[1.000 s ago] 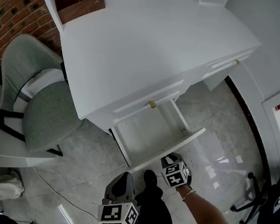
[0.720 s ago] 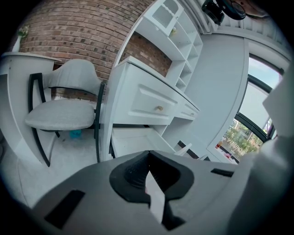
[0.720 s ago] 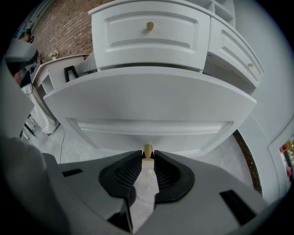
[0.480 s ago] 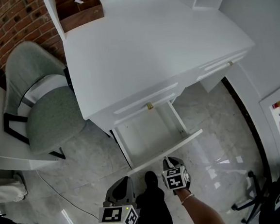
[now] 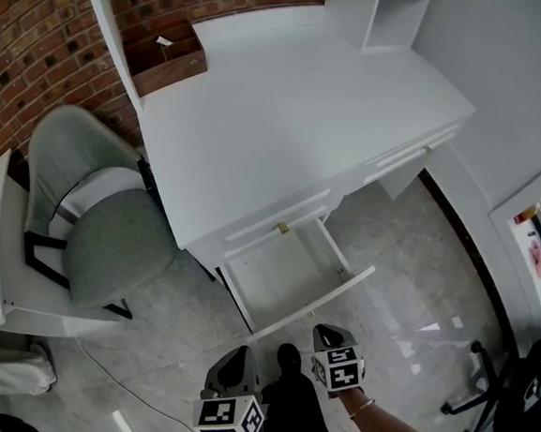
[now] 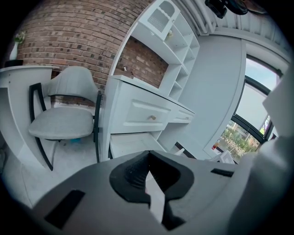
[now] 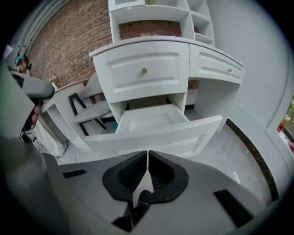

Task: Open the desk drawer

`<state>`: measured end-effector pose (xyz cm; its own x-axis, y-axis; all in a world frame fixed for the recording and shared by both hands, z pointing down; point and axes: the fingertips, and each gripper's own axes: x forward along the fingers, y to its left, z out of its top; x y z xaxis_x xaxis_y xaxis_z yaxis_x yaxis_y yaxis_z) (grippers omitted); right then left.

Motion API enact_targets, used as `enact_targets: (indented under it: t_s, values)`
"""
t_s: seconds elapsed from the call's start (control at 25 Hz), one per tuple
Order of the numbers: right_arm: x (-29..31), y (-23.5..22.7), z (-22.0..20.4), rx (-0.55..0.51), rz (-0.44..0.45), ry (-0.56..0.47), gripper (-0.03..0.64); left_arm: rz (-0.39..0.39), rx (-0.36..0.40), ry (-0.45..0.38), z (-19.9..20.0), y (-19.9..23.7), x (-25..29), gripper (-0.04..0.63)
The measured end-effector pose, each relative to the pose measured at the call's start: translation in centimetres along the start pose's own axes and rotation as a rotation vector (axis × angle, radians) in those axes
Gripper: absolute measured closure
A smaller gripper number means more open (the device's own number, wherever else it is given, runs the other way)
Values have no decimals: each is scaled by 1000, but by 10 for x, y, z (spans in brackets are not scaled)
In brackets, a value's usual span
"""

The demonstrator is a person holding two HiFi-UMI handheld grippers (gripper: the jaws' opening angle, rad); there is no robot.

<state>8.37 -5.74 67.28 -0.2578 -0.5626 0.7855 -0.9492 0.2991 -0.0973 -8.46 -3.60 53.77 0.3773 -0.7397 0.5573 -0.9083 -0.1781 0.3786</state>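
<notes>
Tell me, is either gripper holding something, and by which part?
Nothing is held. The left gripper and right gripper are shut and empty, apart from the drawer.

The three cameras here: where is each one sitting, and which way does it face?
Head view: on the person's head, facing steeply down on the white desk, its open drawer and a grey chair; left gripper, right gripper and a forearm show.
Left gripper view: on the left gripper, facing the desk from its chair side; its closed fingers fill the bottom.
Right gripper view: on the right gripper, facing the drawer head-on; its closed fingers show below.
Shared: all three see the open drawer.
</notes>
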Motion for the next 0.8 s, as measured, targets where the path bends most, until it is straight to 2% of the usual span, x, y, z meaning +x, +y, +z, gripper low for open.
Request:
enact_targets:
  t_s: [0.44,0.8]
  values:
    - [-93,46,63,5,80,-125,607,-23,10,-17,35,-22,-26,586]
    - [-166,62,119,29,109,-258,609,-24,37,-44,68,-30,-53,586]
